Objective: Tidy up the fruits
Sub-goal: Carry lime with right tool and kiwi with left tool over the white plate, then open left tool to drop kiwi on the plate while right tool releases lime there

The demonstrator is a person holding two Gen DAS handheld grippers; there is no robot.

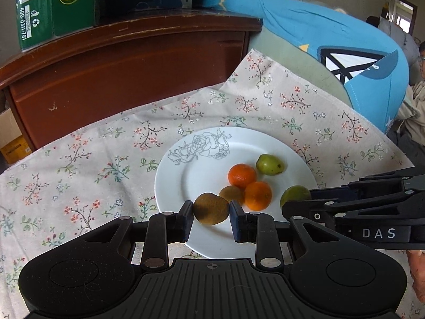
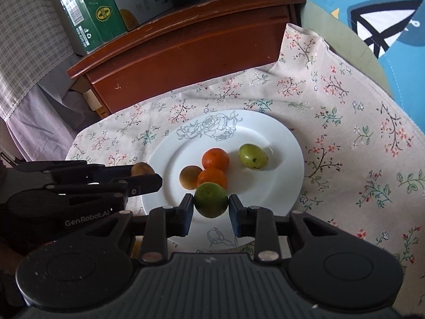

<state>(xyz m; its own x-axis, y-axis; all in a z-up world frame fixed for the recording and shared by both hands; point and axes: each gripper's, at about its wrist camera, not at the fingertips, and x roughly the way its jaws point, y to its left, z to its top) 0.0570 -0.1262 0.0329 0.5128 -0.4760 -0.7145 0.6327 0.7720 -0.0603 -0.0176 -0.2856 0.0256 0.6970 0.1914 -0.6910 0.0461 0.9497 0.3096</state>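
A white plate [image 1: 186, 180] [image 2: 287, 159] with a rose drawing lies on the floral cloth. On it rest two oranges [image 1: 242, 175] [image 2: 215, 159], a brown kiwi [image 1: 231, 193] [image 2: 190, 177] and a green fruit [image 1: 270, 164] [image 2: 253, 156]. My left gripper [image 1: 211, 214] is shut on a second brown kiwi [image 1: 211, 208] over the plate's near left part. My right gripper [image 2: 211, 207] is shut on a round green fruit [image 2: 211, 199] [image 1: 293, 195] over the plate's near side. Each gripper shows from the side in the other's view, the left gripper [image 2: 144, 176] with its kiwi [image 2: 142, 168].
A floral cloth [image 1: 79, 164] [image 2: 358, 138] covers the surface. Behind it stands a brown wooden cabinet [image 1: 127, 69] [image 2: 191, 47] with green and dark boxes [image 1: 55, 5] on top. A blue patterned cushion [image 1: 332, 47] lies at the right. A seated person [image 1: 417, 111] shows at the far right edge.
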